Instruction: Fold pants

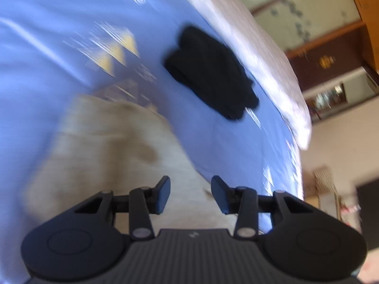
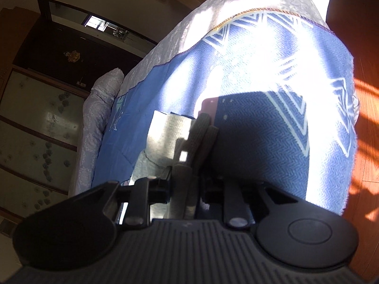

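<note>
My right tool (image 2: 187,184) is clenched on a bunched fold of the beige pants (image 2: 165,130), which lie on the blue blanket (image 2: 272,127) at twelve o'clock from it. My left tool (image 1: 190,193) hangs released above the same pants (image 1: 106,146), nothing between its fingers. Farther off, at one o'clock, sits a folded black garment (image 1: 208,73). With only one side gripped, I judge a pull could drag the fold askew or slip the thick bunch free.
</note>
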A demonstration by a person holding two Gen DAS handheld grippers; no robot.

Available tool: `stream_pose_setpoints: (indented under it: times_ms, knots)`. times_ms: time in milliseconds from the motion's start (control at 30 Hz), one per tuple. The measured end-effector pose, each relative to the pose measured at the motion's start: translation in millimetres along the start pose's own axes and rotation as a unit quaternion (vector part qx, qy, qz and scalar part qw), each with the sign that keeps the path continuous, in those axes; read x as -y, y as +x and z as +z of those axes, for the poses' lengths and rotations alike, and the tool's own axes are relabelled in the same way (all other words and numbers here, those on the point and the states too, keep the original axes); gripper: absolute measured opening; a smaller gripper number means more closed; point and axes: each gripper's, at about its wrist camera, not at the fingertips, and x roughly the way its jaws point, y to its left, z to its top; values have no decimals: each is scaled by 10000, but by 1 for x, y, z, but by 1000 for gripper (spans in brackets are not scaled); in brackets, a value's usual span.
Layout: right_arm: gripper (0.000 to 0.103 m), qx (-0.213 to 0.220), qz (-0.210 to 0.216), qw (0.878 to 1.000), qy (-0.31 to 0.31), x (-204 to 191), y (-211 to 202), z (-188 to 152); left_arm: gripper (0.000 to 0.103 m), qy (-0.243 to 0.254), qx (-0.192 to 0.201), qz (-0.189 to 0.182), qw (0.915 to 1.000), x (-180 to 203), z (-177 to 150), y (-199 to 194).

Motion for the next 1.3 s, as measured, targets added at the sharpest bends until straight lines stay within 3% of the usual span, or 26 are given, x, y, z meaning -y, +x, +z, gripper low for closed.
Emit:
stream_pose_setpoints:
  times_ms: [67,133,167,200,300,333,400,533,600,667,733,800,867,967,1000,1200,1300]
  knots:
    - [21,42,-67,9999,-87,-3,1,-1,38,172,-382,-45,9991,8,4,42]
    - [19,82,-164,9996,-219,-6,3,-3,33,363,-604,247,9972,13,2,79]
    - [19,95,-219,9993,-283,-7,3,-3,23,472,-593,553,9956,14,3,93]
    - [19,102,-266,9991,-323,-9,5,-3,3,503,-517,823,9940,10,8,104]
    - [19,91,-314,9988,-361,-10,8,-2,6,-687,-68,481,9965,-20,28,100]
    - [19,83,-301,9989,-363,-9,8,-2,5,-807,99,501,9954,-21,30,92]
    - [19,86,-251,9990,-346,-7,8,-2,9,-483,213,513,9973,-8,25,76]
    - [19,161,-195,9991,-351,-6,6,-6,14,-60,-162,-332,9993,20,-3,53]
    - [19,202,-198,9990,-350,-5,5,-8,20,292,-431,-568,9970,38,-19,55]
    - [19,213,-194,9991,-322,-4,4,-9,20,641,-852,-499,9930,54,-35,70]
    - [19,203,-188,9992,-296,-4,3,-9,20,971,-1096,-171,9891,62,-51,92]
    - [19,186,-182,9993,-274,-3,3,-10,19,1084,-1123,380,9870,59,-61,117]
    - [19,163,-177,9995,-226,-3,2,-8,5,1027,-817,769,9884,53,-59,132]
    - [19,144,-177,9996,-185,-3,1,-9,5,276,-445,643,9966,48,-51,123]
    - [19,142,-172,9996,-175,-3,1,-9,9,248,-363,639,9970,52,-50,117]
    - [17,126,-262,9989,-371,-11,-2,-11,30,566,-311,183,9977,54,-76,54]
    - [16,176,-23,9993,-333,-23,-11,-12,30,787,-382,389,9954,47,-94,25]
